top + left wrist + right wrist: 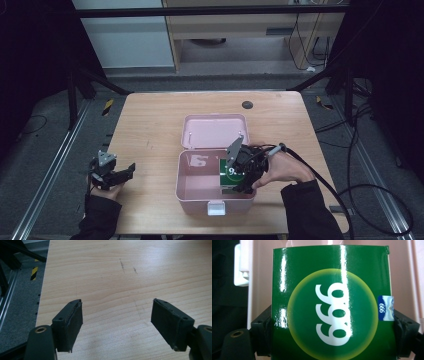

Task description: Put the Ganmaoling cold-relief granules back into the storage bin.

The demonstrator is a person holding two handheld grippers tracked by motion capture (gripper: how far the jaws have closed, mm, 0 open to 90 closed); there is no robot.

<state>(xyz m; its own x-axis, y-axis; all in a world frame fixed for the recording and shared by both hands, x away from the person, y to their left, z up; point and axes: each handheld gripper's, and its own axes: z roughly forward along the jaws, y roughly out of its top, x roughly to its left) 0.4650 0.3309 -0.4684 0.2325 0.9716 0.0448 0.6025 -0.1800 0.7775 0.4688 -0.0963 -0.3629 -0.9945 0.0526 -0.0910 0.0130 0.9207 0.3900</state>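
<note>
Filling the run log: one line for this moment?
right hand-held gripper: shut on green box, inside open pink case | left hand-held gripper: open, empty, over table

Ahead of the left gripper [131, 169] and between its spread fingers [71, 323] lies only bare light wooden tabletop [120, 277]. The right gripper's fingers [262, 335] are hemmed in: the glossy green cardboard box [332, 302] fills the gap between them, and the walls of the open pink plastic case [186, 192] stand close on either side.
</note>
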